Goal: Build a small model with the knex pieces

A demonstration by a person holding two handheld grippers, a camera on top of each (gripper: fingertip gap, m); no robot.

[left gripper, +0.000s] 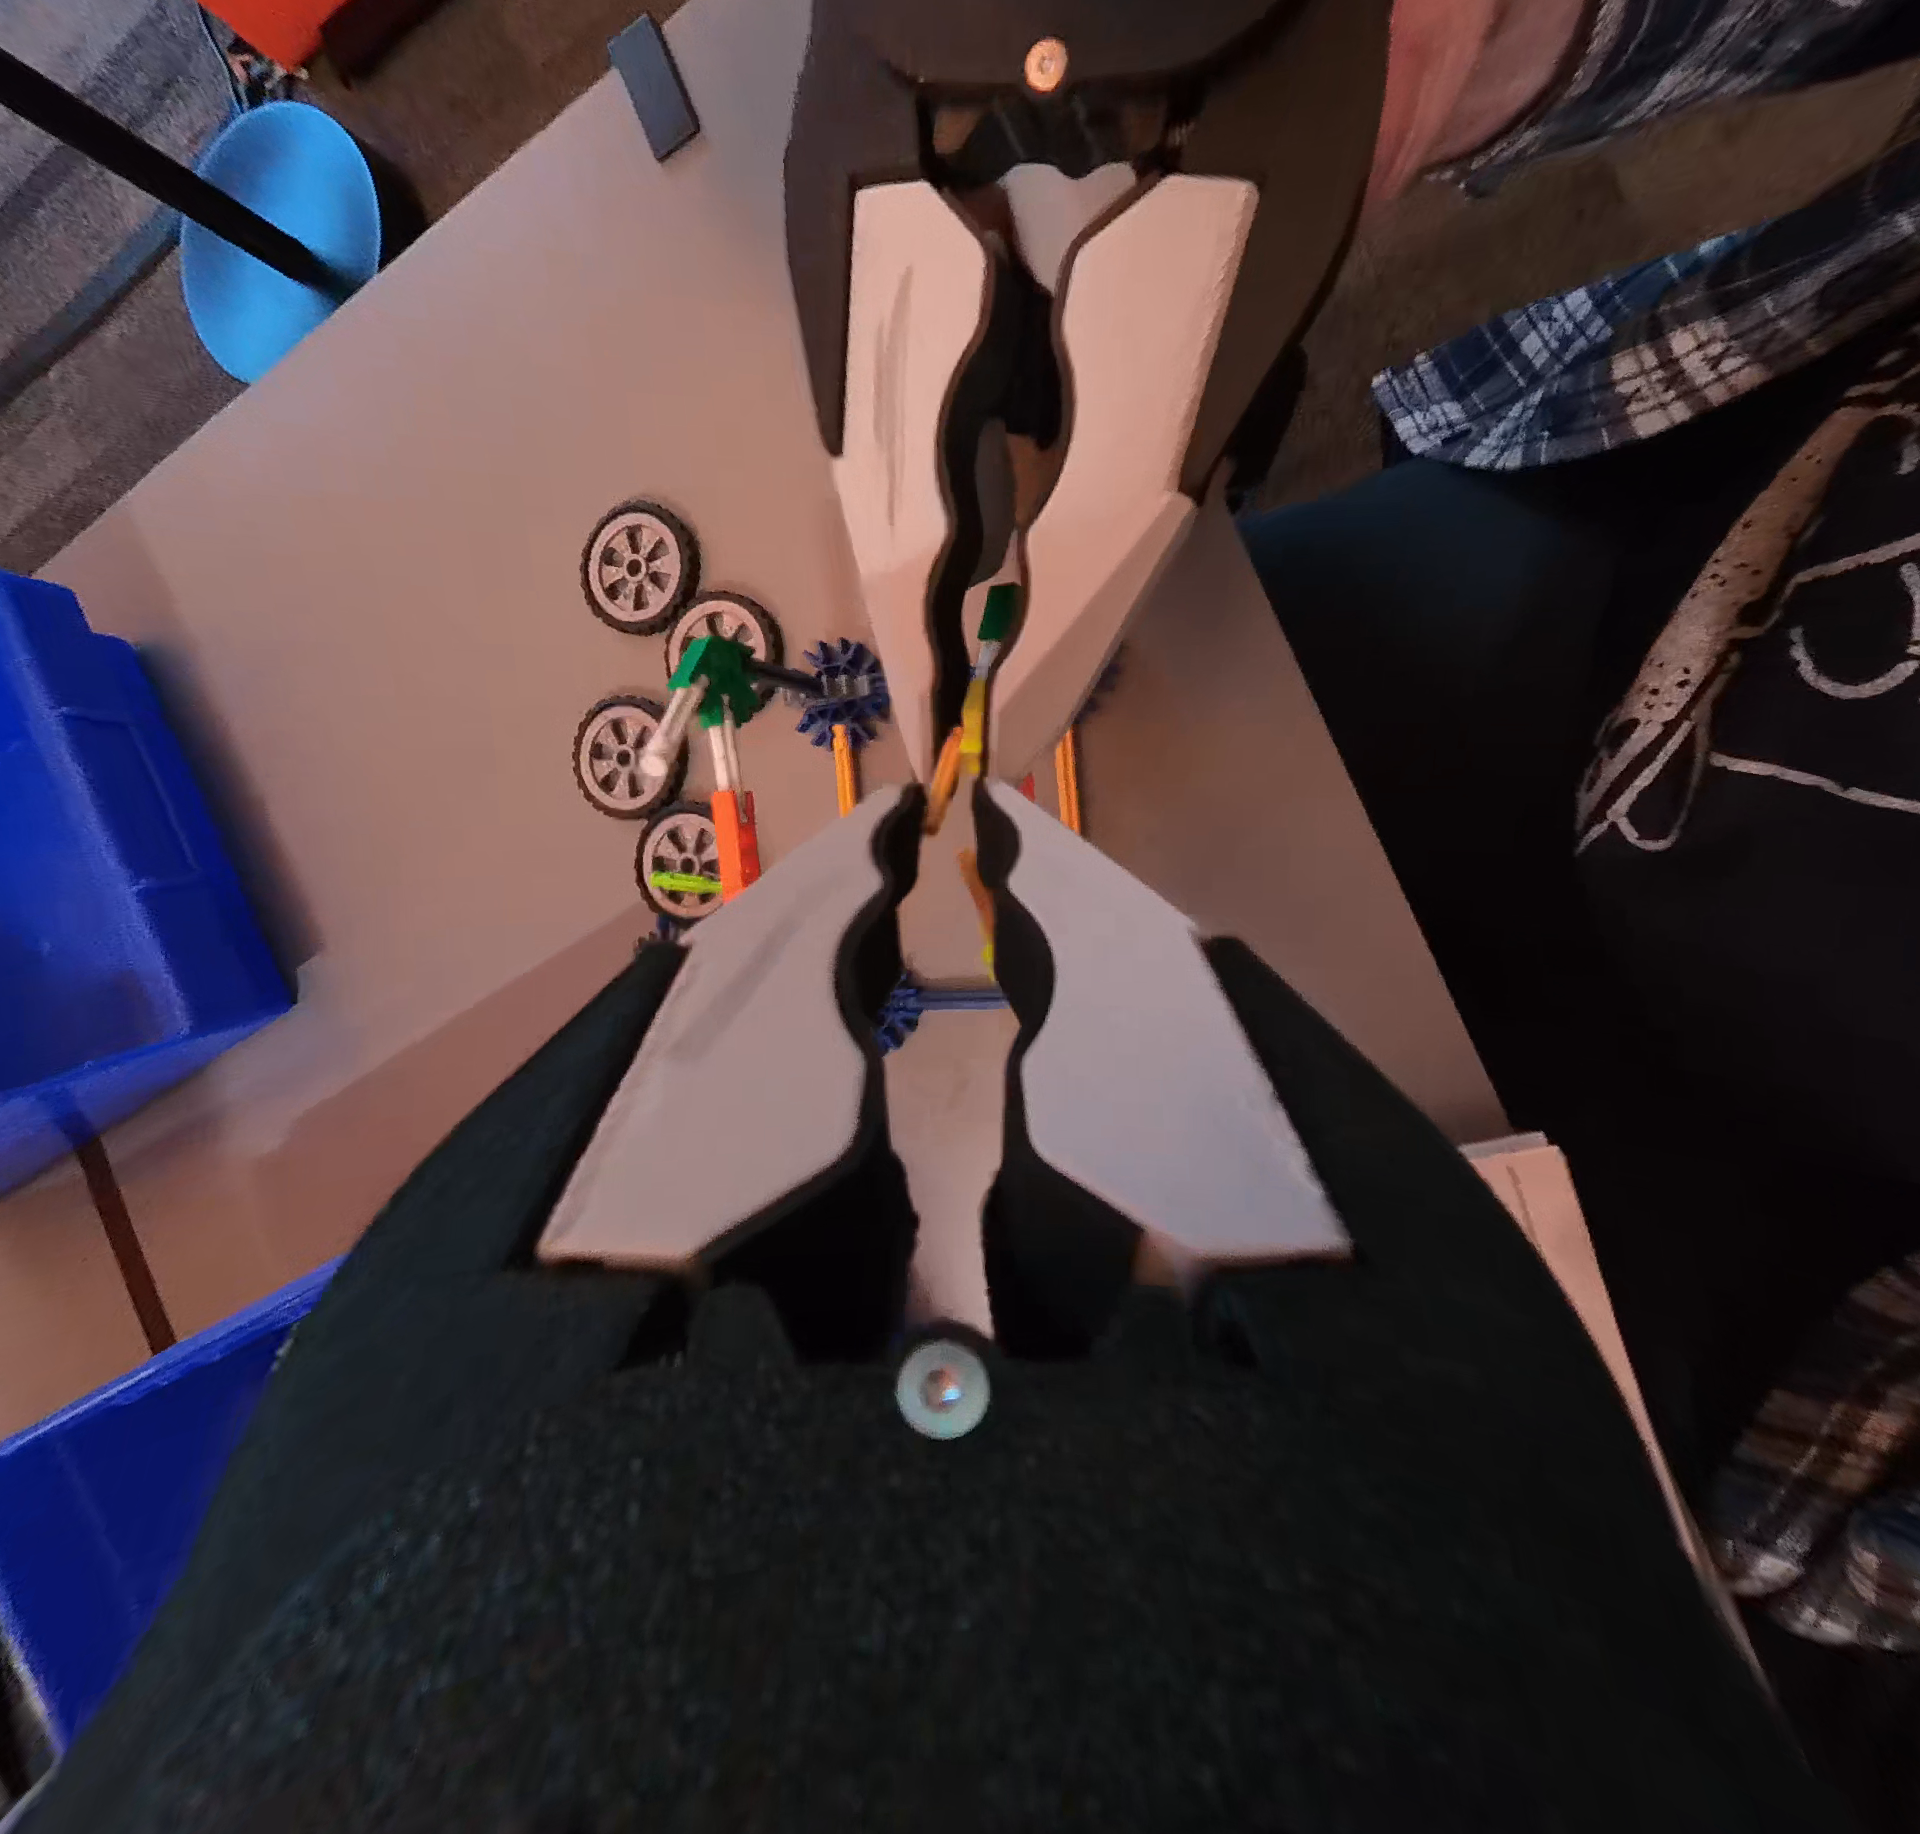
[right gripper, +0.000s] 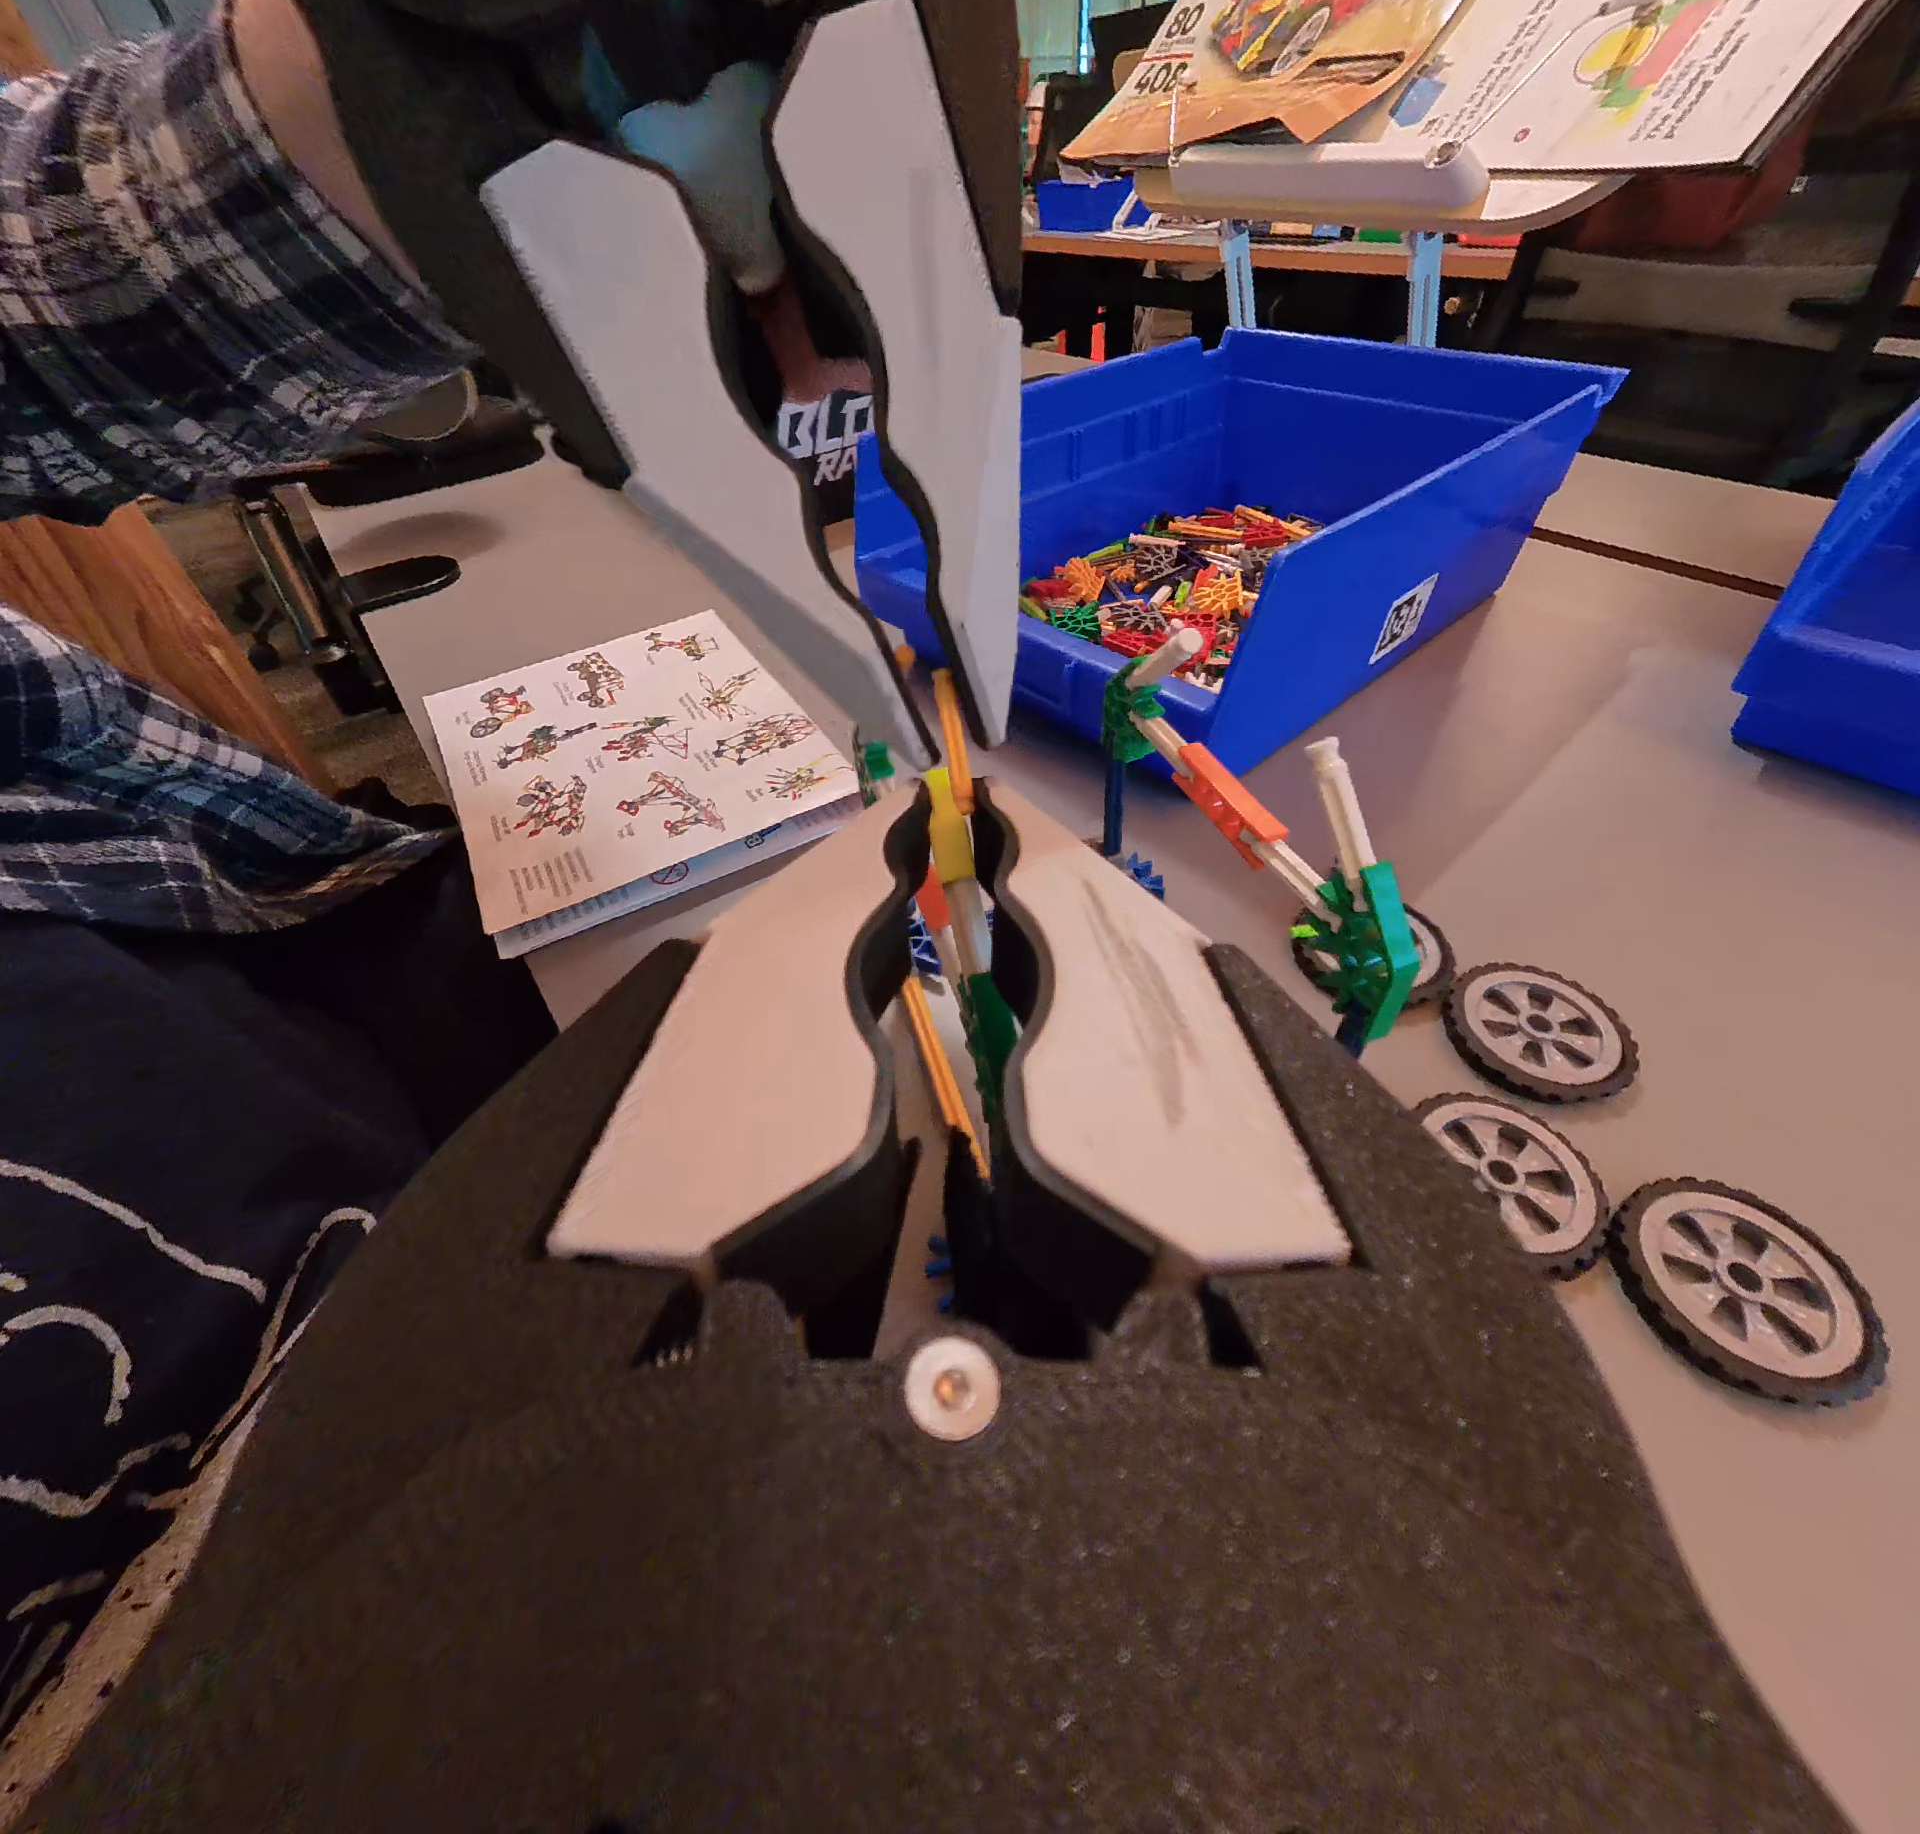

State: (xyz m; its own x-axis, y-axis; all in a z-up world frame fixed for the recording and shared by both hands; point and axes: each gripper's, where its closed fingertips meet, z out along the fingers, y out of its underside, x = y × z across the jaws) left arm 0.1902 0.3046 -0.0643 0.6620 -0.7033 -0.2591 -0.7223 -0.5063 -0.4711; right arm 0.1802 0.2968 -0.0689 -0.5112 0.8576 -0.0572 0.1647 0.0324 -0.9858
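My left gripper (left gripper: 948,797) is shut on a thin orange rod (left gripper: 941,792) of a rod-and-connector toy frame that stands on the grey table (left gripper: 468,434). My right gripper (right gripper: 951,797) is shut on a yellow connector (right gripper: 943,828) with a white rod and a green connector behind it. The two grippers meet tip to tip over the frame. In the right wrist view the left gripper (right gripper: 951,745) comes down from above on the orange rod (right gripper: 951,719). In the left wrist view the right gripper (left gripper: 951,761) comes from the top with the yellow connector (left gripper: 974,724).
A loose sub-assembly of green connectors, white rods and an orange piece (right gripper: 1236,808) lies beside several grey wheels (right gripper: 1745,1285). A blue bin of parts (right gripper: 1403,496) stands behind it, another blue bin (right gripper: 1829,662) at right. An instruction leaflet (right gripper: 623,776) lies left. A person in a plaid shirt (left gripper: 1662,350) sits close. Less than 4 cm separates the two grippers' tips.
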